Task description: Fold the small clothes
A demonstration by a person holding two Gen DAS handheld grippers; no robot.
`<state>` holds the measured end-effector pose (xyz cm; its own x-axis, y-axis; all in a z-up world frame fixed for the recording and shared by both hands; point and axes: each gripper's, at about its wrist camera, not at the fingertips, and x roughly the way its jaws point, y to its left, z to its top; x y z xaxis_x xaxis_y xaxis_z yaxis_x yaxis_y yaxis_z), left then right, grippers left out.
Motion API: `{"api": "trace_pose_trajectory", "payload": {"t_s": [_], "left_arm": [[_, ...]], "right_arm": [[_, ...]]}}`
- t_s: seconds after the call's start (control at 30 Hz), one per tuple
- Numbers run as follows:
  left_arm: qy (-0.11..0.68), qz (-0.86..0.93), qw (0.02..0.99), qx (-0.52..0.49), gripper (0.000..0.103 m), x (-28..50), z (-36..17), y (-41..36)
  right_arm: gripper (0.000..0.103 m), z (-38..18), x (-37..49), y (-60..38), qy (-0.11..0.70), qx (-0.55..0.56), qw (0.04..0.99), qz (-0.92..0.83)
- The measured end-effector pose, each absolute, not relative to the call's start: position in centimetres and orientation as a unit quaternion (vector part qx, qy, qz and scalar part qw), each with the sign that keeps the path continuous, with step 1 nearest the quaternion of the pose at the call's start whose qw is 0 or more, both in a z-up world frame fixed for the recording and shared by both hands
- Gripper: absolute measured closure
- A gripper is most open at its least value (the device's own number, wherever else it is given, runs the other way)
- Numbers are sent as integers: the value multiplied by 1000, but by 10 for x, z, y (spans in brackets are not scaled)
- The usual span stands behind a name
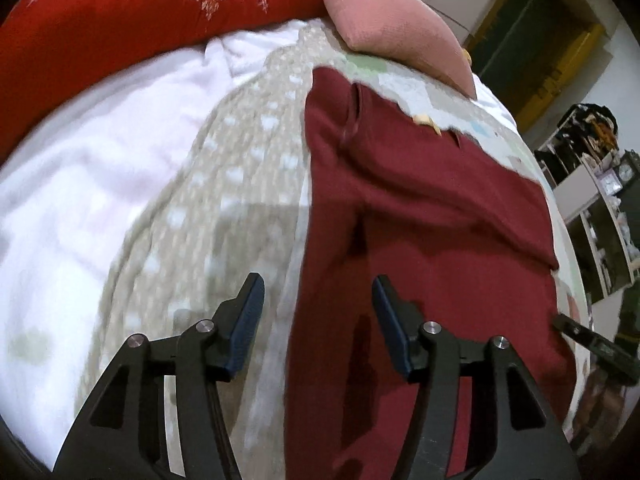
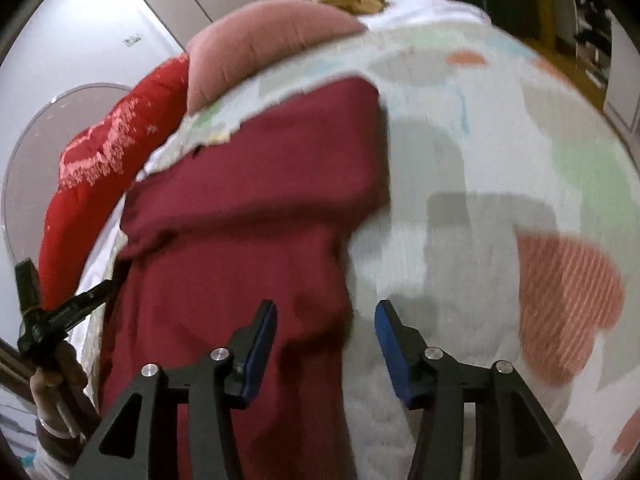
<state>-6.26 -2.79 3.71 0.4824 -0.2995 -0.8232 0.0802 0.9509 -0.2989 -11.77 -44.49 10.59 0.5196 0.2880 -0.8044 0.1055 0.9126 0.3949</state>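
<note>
A dark red garment lies spread flat on the patterned bedspread. It also shows in the right wrist view. My left gripper is open and empty above the garment's left edge. My right gripper is open and empty above the garment's right edge, over the bedspread. The right gripper's finger pokes in at the right of the left wrist view. The left gripper shows at the left of the right wrist view.
A pink pillow and a red floral quilt lie at the head of the bed. A white cloth covers the bed's left part. Shelves stand beyond the bed's right side.
</note>
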Motion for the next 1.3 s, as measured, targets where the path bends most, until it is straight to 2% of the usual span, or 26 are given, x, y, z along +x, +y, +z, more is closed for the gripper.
{"api": "trace_pose_trajectory", "payload": {"t_s": [0.1, 0.13, 0.17, 0.23, 0.3, 0.43, 0.53, 0.6, 0.63, 0.67, 0.73, 1.3], "left_arm": [[502, -110, 852, -97, 47, -80, 33, -31], [502, -109, 853, -92, 47, -84, 32, -31], [503, -109, 853, -88, 47, -89, 33, -32], [503, -114, 852, -93, 47, -101, 34, -31], [503, -118, 851, -96, 47, -110, 33, -30], [505, -114, 852, -74, 47, -126, 30, -34], [505, -115, 852, -71, 47, -137, 32, -35], [506, -114, 852, -72, 47, -143, 32, -34], [506, -114, 852, -73, 47, -146, 32, -33], [506, -113, 852, -72, 47, -149, 32, -33], [505, -112, 853, -66, 47, -156, 32, -35], [510, -129, 849, -56, 47, -202, 39, -34]], "right_arm": [[55, 102, -126, -434, 466, 183, 864, 57], [69, 102, -125, -431, 465, 178, 865, 58], [89, 102, -125, -426, 467, 168, 866, 60], [94, 108, -132, -422, 456, 148, 876, 53], [95, 115, -140, -423, 441, 138, 886, 39], [102, 98, -142, -430, 459, 109, 881, -28], [102, 99, -157, -443, 449, 172, 877, -7], [98, 107, -170, -450, 434, 221, 873, 17], [91, 111, -177, -452, 428, 237, 872, 23], [71, 115, -185, -453, 424, 244, 872, 28], [50, 119, -203, -451, 420, 247, 872, 37], [48, 95, -294, -439, 452, 260, 847, 102]]}}
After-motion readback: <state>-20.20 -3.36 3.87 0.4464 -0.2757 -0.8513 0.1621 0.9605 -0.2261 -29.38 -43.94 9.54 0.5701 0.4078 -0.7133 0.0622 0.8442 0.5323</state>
